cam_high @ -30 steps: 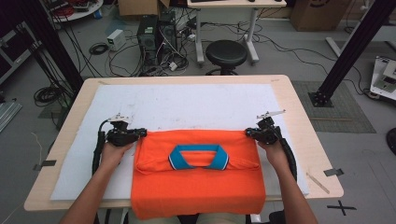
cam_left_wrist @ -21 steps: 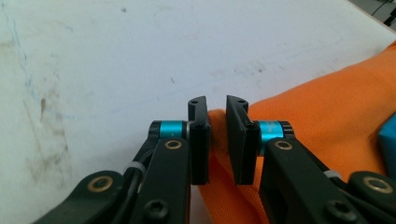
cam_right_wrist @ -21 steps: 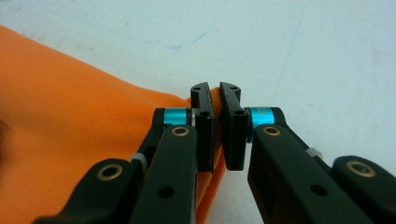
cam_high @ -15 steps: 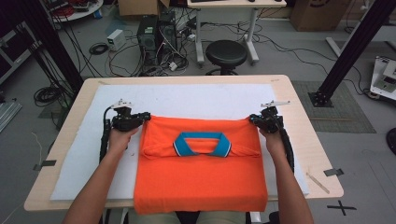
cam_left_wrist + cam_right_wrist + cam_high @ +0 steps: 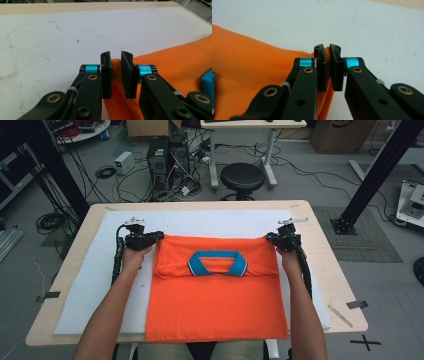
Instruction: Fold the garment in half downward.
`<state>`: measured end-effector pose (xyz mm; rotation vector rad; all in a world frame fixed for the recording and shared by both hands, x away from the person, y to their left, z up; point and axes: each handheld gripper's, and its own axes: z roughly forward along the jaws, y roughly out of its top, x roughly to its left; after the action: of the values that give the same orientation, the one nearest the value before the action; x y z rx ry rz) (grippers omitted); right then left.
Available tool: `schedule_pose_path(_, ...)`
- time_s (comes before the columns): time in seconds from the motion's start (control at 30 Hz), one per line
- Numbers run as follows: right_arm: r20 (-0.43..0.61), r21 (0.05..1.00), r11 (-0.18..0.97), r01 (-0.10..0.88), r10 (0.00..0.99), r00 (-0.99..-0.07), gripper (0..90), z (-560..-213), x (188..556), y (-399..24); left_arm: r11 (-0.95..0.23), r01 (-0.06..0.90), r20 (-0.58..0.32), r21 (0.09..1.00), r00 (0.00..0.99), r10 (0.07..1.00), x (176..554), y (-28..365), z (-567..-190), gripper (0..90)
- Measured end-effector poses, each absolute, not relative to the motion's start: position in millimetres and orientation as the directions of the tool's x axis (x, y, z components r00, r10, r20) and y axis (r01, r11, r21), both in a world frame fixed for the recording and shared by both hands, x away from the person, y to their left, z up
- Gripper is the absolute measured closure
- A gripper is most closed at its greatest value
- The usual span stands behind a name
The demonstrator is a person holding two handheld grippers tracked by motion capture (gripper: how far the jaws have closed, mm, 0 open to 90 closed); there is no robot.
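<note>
Orange polo shirt point(image 5: 217, 300) drawn flat toward 12 o'clock on the worktop point(image 5: 325, 265).

Clamped on the shirt's far corners: left hand-held gripper point(image 5: 150, 239) at 10 o'clock, right hand-held gripper point(image 5: 274, 239) at 2 o'clock. Carried farther up the white mat point(image 5: 90, 280) than a second ago, spreading the cloth and stretching the far fold. Blue collar point(image 5: 217, 264) now face-up near centre; near hem draped over the 6 o'clock edge. Likely ready to lay down for folding.

A white mat point(image 5: 210, 222) is lying across a wooden table point(image 5: 325, 270), which is standing on a grey floor. Beyond the table's far edge, a black stool point(image 5: 242, 177) is sitting beside a computer tower point(image 5: 160, 157) and tangled cables point(image 5: 107, 172).
</note>
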<state>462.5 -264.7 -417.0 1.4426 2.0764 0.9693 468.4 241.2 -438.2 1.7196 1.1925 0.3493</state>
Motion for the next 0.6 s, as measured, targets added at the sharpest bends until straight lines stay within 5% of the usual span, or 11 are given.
schedule_pose_path(0.07,0.035,0.748,0.219,0.627,0.930,-0.366,85.7,-418,464,-263,-0.046,0.562,-0.278,0.826,0.477,0.834,468,241,-440,78.5)
schedule_pose_path(0.23,0.065,0.746,0.198,0.636,0.929,-0.364,71.9,-421,459,-262,-0.045,0.548,-0.288,0.835,0.506,0.813,460,237,-433,49.4)
schedule_pose_path(0.6,0.115,0.761,0.253,0.598,0.854,-0.508,52.3,-412,414,-246,-0.119,0.509,-0.300,0.852,0.663,0.686,407,223,-442,45.2)
